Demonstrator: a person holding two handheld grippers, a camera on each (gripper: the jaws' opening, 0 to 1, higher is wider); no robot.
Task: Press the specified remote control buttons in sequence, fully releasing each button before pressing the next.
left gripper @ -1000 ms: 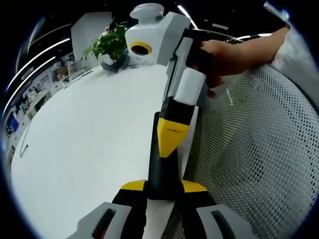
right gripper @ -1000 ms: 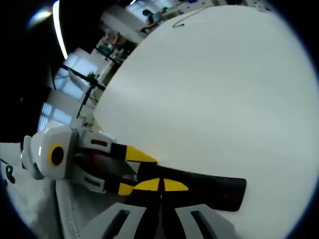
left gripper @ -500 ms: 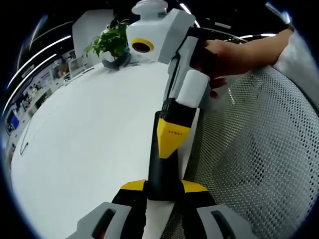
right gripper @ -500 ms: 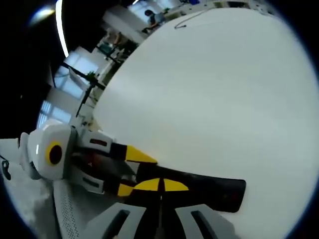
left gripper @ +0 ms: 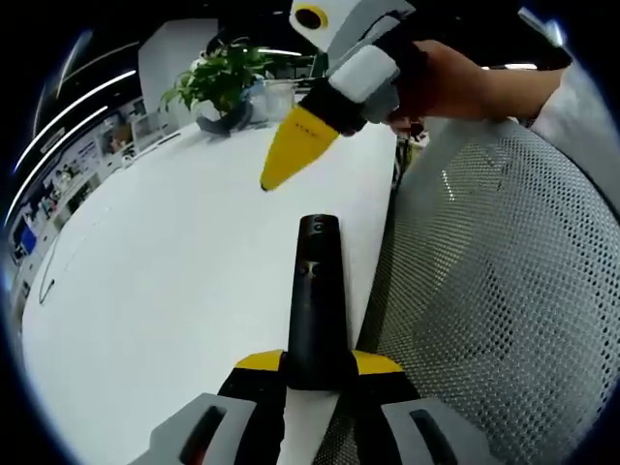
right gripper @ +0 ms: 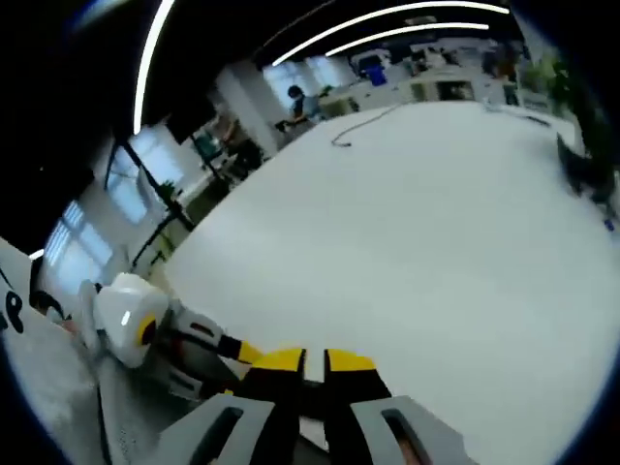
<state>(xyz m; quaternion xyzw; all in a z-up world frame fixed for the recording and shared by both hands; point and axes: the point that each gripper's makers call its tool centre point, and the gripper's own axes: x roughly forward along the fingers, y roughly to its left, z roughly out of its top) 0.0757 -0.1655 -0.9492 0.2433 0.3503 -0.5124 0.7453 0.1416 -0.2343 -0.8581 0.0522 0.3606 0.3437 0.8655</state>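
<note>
A slim black remote control (left gripper: 312, 291) lies lengthwise along the white table's (left gripper: 165, 252) near edge, its round top button facing up. My left gripper (left gripper: 320, 363) is shut on the remote's near end. In the left gripper view, my right gripper (left gripper: 289, 155) hangs above and beyond the remote's far end, apart from it, its yellow jaws shut to a point and a person's hand (left gripper: 455, 77) holding it. In the right gripper view, the right gripper (right gripper: 315, 363) shows its tips together over the table (right gripper: 407, 223), with the left gripper (right gripper: 232, 354) at lower left.
A grey mesh chair (left gripper: 494, 320) stands right beside the table edge. A potted plant (left gripper: 218, 87) sits at the table's far end. A thin cable (right gripper: 363, 124) lies on the far part of the table. Office desks and ceiling lights lie beyond.
My right gripper has lifted off the remote and pulled up and away, uncovering its buttons. The right gripper view has swung up toward the room. The left gripper has held still.
</note>
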